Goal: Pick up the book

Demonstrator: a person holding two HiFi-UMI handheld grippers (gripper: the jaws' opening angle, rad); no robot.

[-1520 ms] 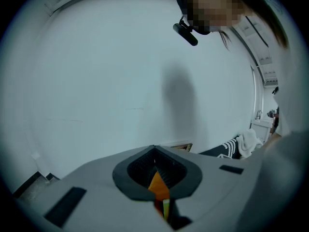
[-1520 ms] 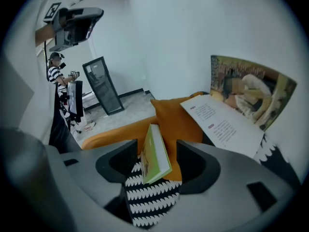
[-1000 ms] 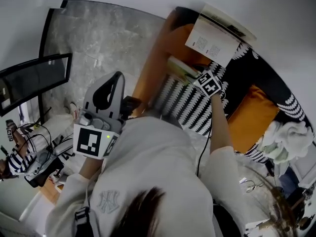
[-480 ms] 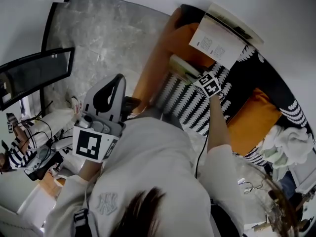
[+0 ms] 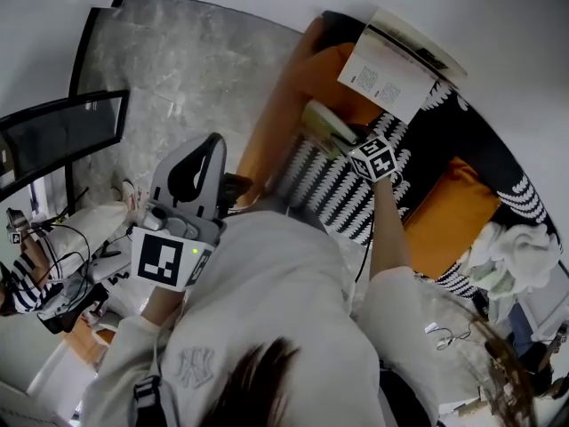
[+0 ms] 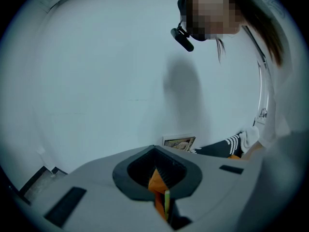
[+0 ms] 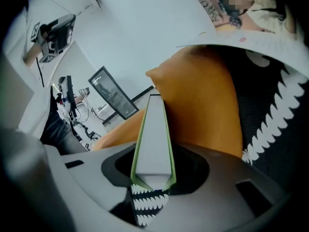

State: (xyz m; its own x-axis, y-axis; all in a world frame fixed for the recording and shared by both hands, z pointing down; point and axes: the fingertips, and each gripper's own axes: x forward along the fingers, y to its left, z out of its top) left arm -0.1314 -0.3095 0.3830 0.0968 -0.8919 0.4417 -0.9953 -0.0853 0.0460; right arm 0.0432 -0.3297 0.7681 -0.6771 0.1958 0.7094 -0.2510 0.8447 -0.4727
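Observation:
A thin book with a green cover (image 5: 327,125) lies against the orange sofa arm, above the black-and-white patterned throw (image 5: 331,194). My right gripper (image 5: 345,139) reaches it from below. In the right gripper view the book (image 7: 153,139) stands edge-on between the jaws, which are closing, and both pads touch its covers at the right gripper (image 7: 154,172). My left gripper (image 5: 212,146) is held up at the left, away from the sofa. Its jaws are together with nothing in them, and the left gripper view (image 6: 157,179) shows only a bare wall ahead.
An open magazine (image 5: 393,59) leans on the wall above the book. Orange cushions (image 5: 449,216) and a white cloth (image 5: 520,252) lie on the throw to the right. Grey stone flooring (image 5: 187,69) and a black screen (image 5: 53,140) are to the left.
The right gripper has rolled a little at the green book, so its marker cube shows a different face. The left gripper has stayed where it was.

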